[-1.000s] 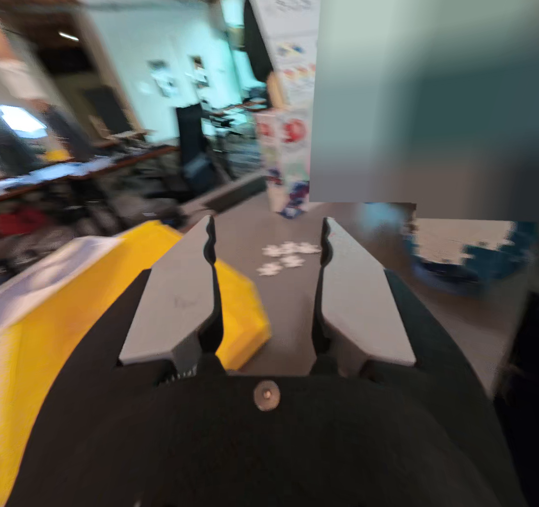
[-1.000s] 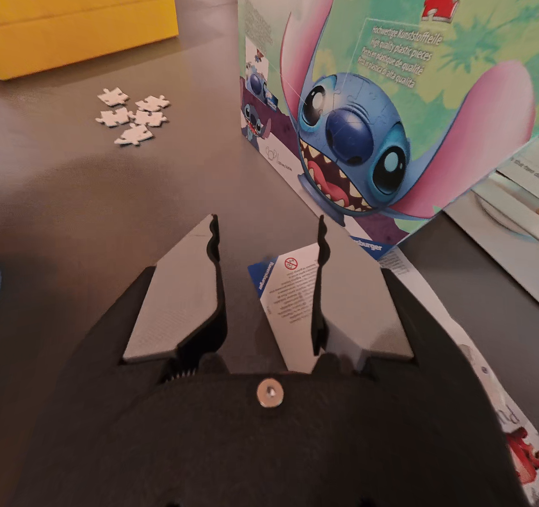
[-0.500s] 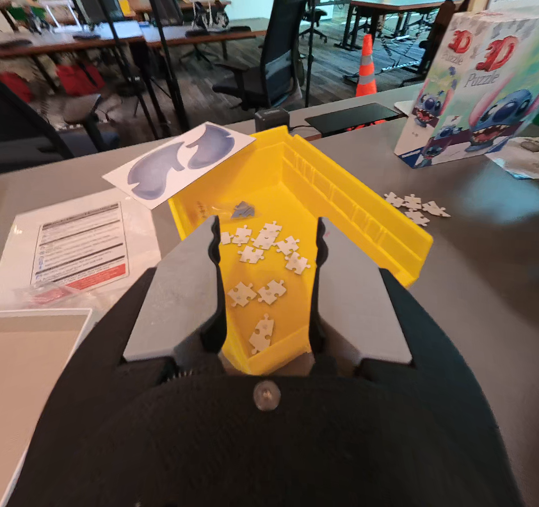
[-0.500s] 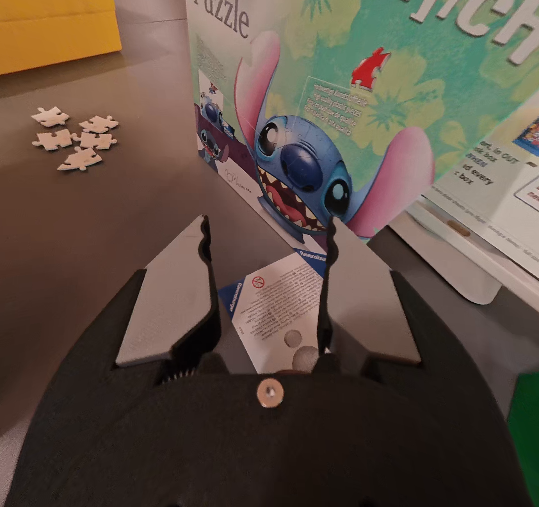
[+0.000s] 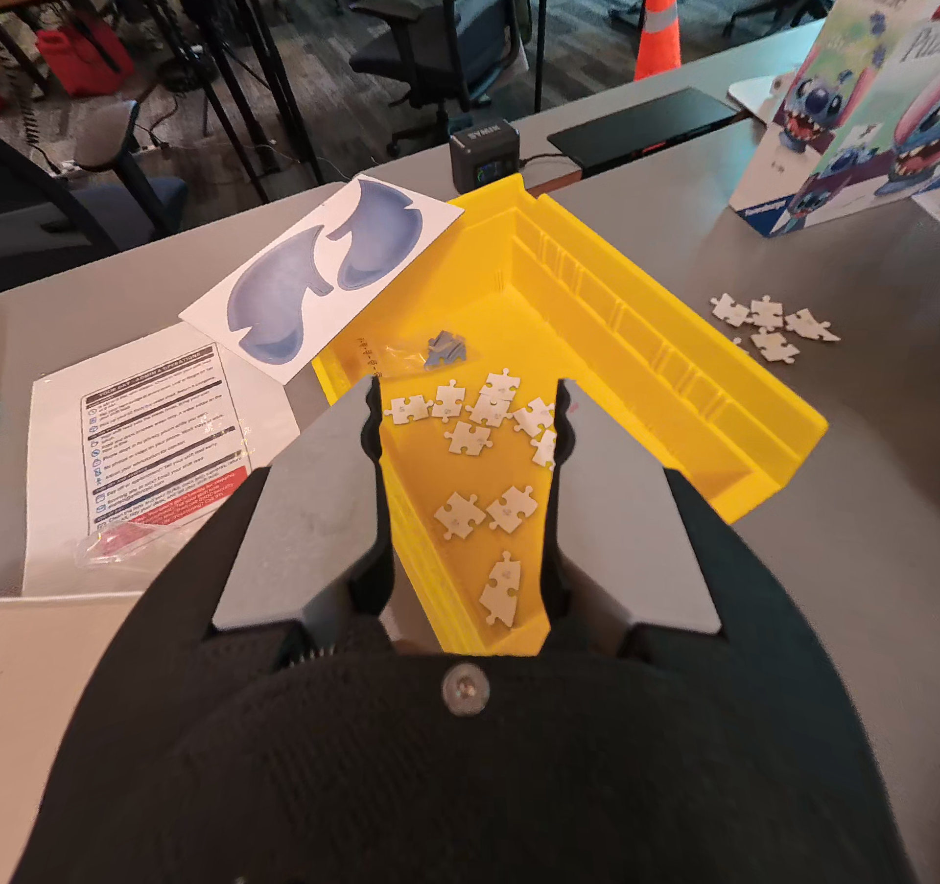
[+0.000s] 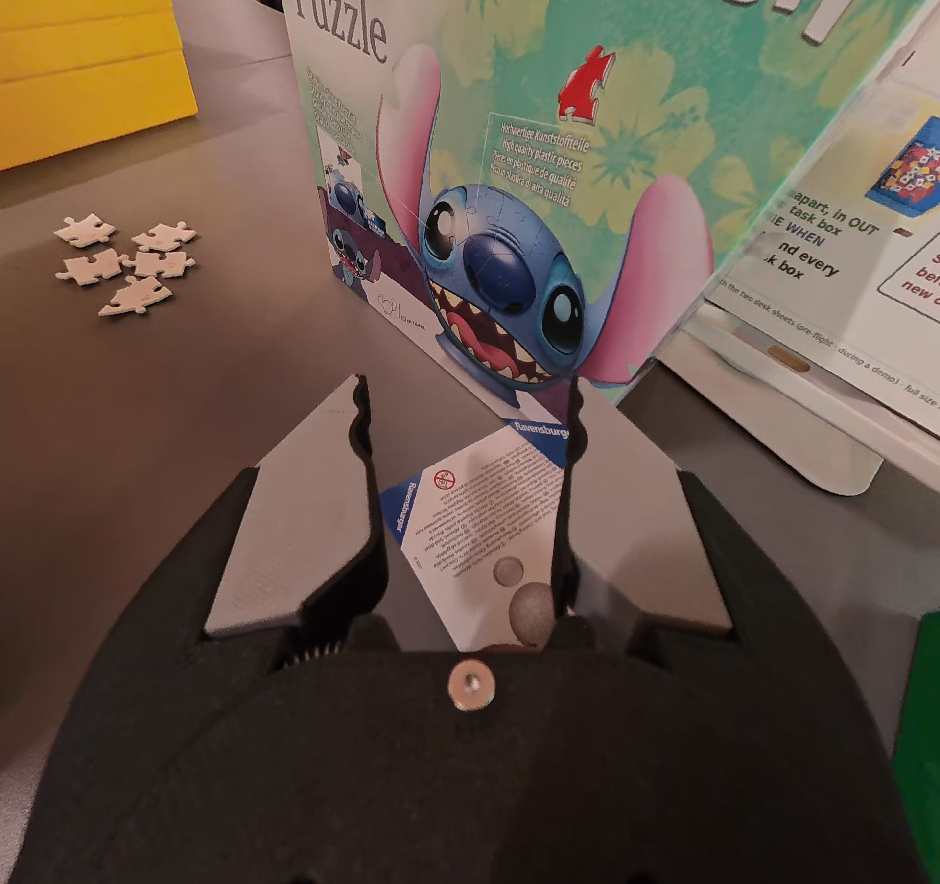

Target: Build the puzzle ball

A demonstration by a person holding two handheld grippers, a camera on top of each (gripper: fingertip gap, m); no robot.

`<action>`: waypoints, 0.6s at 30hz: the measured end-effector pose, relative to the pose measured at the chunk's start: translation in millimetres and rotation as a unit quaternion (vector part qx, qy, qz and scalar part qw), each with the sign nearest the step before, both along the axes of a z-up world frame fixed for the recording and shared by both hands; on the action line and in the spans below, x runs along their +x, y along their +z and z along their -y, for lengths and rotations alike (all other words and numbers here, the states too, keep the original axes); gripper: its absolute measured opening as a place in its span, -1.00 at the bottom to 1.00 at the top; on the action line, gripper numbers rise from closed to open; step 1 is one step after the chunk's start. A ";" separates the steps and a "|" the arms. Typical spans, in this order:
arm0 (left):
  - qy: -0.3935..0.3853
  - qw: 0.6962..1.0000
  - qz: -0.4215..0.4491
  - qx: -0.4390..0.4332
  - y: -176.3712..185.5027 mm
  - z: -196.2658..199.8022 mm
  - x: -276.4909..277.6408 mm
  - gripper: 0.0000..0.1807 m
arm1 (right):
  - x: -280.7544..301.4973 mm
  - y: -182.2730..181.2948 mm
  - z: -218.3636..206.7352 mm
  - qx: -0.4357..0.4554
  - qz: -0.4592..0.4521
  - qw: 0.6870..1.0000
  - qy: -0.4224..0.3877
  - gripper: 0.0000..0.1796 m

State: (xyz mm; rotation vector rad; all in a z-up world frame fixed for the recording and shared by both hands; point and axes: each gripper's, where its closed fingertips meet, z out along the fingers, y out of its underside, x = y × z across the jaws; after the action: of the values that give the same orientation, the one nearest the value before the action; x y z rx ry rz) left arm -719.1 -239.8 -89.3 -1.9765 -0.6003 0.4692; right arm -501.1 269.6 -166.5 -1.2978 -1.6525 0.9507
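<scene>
My left gripper [image 5: 465,386] is open and empty above the near end of a yellow bin [image 5: 661,366]. Several white puzzle pieces [image 5: 470,437] lie face down in the bin, with a small clear bag of blue parts [image 5: 442,346] at its far side. A small cluster of white pieces [image 5: 770,323] lies on the grey table right of the bin; it also shows in the right wrist view [image 6: 129,262]. My right gripper [image 6: 468,384] is open and empty over a folded white leaflet [image 6: 488,524], in front of the upright puzzle box [image 6: 534,147].
A card with two blue ear shapes [image 5: 325,277] rests on the bin's left rim. A printed sheet [image 5: 147,447] lies left of it. A small black device [image 5: 483,152] and a black slab [image 5: 646,127] sit at the table's far edge. A sign stand [image 6: 814,351] is right of the box. The tips of one gripper are about 55 cm away from the tips of the other.
My left gripper has swung left and tilted down, from facing the room to over the yellow bin. My right gripper has shifted a little toward the puzzle box. Both stay open.
</scene>
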 end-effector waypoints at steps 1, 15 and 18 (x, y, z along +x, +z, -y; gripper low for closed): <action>-0.006 1.000 0.007 -0.006 -2.7 -1.1 -0.1 -0.27 | -0.1 -1.0 0.2 -0.002 0.001 1.000 0.001 -0.17; 0.030 0.982 -0.031 -0.182 -4.2 3.7 -55.1 -0.47 | -0.7 -10.4 3.5 -0.011 0.017 1.000 0.018 -0.17; 0.007 0.992 0.013 -0.122 1.3 -5.8 -46.4 -0.46 | 0.5 -8.5 2.9 -0.019 0.013 1.000 0.020 -0.17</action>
State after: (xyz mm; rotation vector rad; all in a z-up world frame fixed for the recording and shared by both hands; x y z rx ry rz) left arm -765.5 -234.0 -87.9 -2.2140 -0.5959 0.5462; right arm -500.5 266.7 -175.1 -1.3117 -1.6943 0.9975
